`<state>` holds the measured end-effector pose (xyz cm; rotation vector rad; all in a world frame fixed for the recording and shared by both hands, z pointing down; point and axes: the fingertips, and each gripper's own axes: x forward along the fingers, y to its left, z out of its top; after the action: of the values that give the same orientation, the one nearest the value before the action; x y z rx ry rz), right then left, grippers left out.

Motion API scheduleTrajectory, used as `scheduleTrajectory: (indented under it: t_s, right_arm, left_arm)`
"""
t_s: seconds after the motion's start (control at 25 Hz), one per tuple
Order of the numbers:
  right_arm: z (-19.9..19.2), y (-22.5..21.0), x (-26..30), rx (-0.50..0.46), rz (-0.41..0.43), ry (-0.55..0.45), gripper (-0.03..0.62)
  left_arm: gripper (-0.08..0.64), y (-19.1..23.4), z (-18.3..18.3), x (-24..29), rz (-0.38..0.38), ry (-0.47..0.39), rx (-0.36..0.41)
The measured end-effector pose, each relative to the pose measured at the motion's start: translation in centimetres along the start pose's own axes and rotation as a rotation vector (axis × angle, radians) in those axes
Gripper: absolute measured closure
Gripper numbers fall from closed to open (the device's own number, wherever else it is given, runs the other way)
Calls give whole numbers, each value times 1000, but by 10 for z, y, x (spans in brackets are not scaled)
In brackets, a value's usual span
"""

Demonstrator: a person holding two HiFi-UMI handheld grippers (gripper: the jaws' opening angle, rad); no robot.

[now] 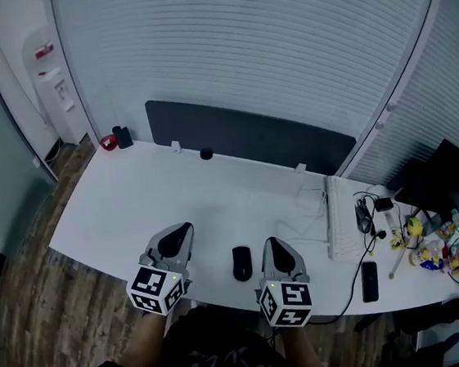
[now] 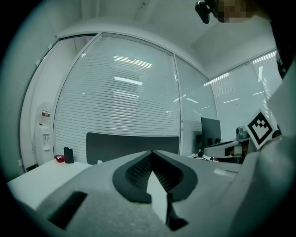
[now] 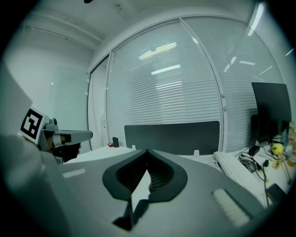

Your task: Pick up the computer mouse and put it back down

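Now, left gripper: fingers closed, empty
Right gripper: fingers closed, empty
Mouse: on bench, between grippers

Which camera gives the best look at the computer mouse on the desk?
The head view: the computer mouse lies in full sight on the white desk, between the left tongs and the right tongs. Neither the left gripper view nor the right gripper view shows it.
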<state>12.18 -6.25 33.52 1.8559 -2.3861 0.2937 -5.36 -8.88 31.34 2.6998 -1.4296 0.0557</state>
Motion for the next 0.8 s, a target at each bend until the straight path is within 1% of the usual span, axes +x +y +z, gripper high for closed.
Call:
scheduleTrajectory:
  t_s: [0.16,0.44,0.8]
  right_arm:
    - [1,8,-5,-19,9,-11,583]
    - [-1,15,-14,-15,14,-19,583]
    - [-4,21,-20,-7,16,-15,583]
  left_arm:
    - [563,-2,0,-6,-5,-8,5]
    - [564,-7,5,-17,-4,-20,15]
    - [563,-5,3,-27,4,-18,7]
